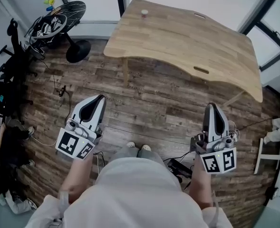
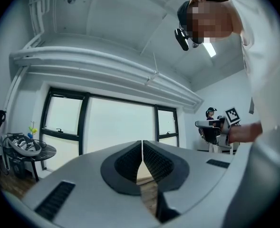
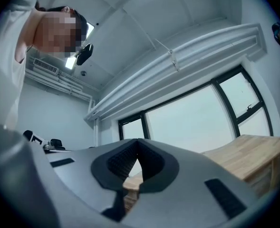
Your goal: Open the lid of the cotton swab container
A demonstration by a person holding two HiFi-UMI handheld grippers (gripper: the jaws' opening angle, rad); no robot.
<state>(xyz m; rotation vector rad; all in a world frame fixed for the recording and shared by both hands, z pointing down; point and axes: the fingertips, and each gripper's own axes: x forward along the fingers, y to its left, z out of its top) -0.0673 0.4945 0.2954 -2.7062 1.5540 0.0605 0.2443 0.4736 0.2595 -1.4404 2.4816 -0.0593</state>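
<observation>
Container [image 1: 144, 14] at counter's [image 1: 187, 42] far edge looks light, tippy: brace body, pry lid [image 1: 144, 11]. Left tongs [image 1: 100, 99], right tongs [image 1: 212, 106] closed, empty.

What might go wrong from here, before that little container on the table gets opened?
1. The container stands near a far corner of the table; a clumsy nudge might knock it off.
2. Cables lie by the person's shoes, so walking over risks a trip.
3. The left gripper and right gripper are both shut and empty; unless opened first, they would only bump the container.
</observation>
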